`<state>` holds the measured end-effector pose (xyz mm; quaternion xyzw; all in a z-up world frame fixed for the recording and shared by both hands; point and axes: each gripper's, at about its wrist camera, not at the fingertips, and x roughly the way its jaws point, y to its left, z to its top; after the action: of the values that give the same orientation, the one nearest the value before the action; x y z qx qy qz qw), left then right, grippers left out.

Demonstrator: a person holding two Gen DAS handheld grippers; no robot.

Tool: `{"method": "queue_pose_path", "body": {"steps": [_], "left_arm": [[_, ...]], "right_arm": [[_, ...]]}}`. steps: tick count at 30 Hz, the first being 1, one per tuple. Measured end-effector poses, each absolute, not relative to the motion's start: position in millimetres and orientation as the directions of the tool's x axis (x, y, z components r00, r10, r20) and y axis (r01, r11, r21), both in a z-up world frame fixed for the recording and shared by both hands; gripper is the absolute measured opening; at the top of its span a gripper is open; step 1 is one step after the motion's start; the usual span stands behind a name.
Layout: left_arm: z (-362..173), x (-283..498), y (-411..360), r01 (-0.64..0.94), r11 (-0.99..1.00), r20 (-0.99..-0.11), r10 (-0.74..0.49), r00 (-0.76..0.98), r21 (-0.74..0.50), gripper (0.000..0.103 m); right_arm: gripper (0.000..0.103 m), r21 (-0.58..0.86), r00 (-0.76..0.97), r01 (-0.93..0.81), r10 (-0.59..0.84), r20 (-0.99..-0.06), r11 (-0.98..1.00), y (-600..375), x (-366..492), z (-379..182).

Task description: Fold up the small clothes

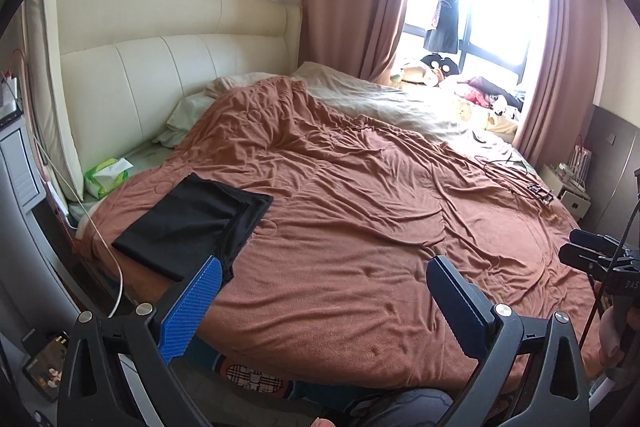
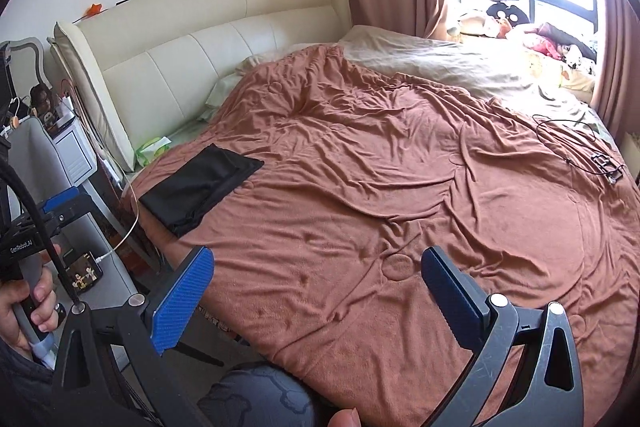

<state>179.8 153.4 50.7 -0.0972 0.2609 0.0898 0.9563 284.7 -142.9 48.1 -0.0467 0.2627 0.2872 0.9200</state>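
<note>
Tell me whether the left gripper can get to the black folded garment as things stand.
Probably yes. The left gripper is open and empty, and the black garment lies flat on the brown blanket just beyond its left finger, with nothing between them.

A folded black garment [image 2: 202,189] lies flat on a rumpled brown blanket [image 2: 400,187] at 10 o'clock from the right gripper [image 2: 316,273], whose 2 blue-padded fingers [image 2: 184,301] stand wide apart, holding nothing, above the bed's near edge.

The bed [image 1: 400,99] has a brown blanket [image 1: 360,207]. Folded black clothes [image 1: 192,219] lie on it.
</note>
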Motion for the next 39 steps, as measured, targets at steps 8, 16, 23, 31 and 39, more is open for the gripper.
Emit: {"method": "queue_pose_path", "body": {"steps": [8,16,23,31,39], "left_arm": [[57,141,130,-0.183,0.974,-0.486,0.096,0.869,-0.134,0.103],[60,106,107,-0.142,0.982,-0.460,0.069,0.885,-0.127,0.103],[58,72,89,-0.116,0.985,-0.435,0.048,0.899,-0.129,0.103],[49,38,71,-0.092,0.988,-0.421,0.031,0.907,-0.124,0.103],[40,16,59,-0.095,0.989,-0.423,0.038,0.905,-0.115,0.103]], "right_arm": [[0.103,0.062,0.736,-0.517,0.481,-0.476,0.854,-172,232,44],[0.103,0.074,0.769,-0.481,0.460,-0.445,0.874,-200,187,36],[0.103,0.055,0.799,-0.456,0.436,-0.413,0.888,-216,142,29],[0.103,0.043,0.824,-0.435,0.417,-0.383,0.900,-229,100,15],[0.103,0.019,0.853,-0.392,0.372,-0.366,0.920,-243,71,-1]]}}
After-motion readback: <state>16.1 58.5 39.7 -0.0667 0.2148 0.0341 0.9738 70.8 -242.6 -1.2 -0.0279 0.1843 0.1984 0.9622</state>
